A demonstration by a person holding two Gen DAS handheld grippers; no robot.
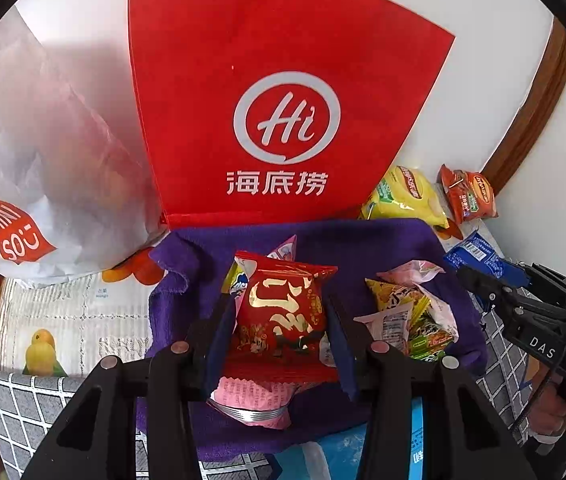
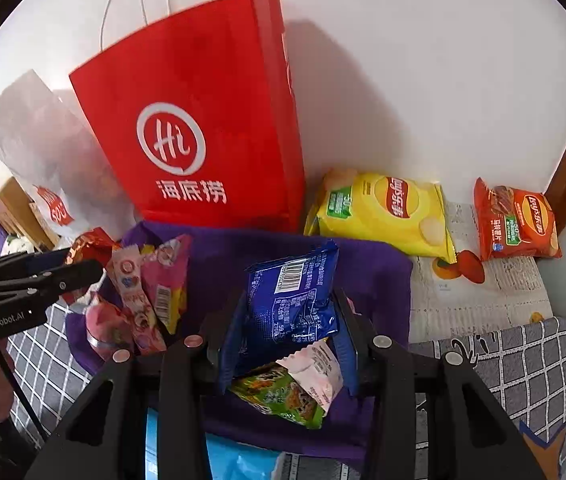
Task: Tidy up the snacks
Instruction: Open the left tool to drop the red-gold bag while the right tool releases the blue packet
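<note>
Left tongs (image 1: 281,320) clenched on a red packet (image 1: 283,312), held just above the purple cloth (image 1: 363,240). Right tongs (image 2: 287,312) clenched on a blue packet (image 2: 291,300), likewise over the cloth, with a green packet (image 2: 283,396) and a pale pink one lying beneath. More small packets (image 2: 151,288) heaped at the cloth's left side. Beyond the cloth, against the wall: a red paper bag (image 2: 203,120) standing upright, a white bag (image 1: 43,160) beside it, then a yellow chip bag (image 2: 383,212) and an orange chip bag (image 2: 517,224) lying on the surface (image 2: 523,352). Sorting apparently at an early or middle stage: two packets in hand, several loose on the cloth, chip bags set apart. Destination for the held packets not clear.
</note>
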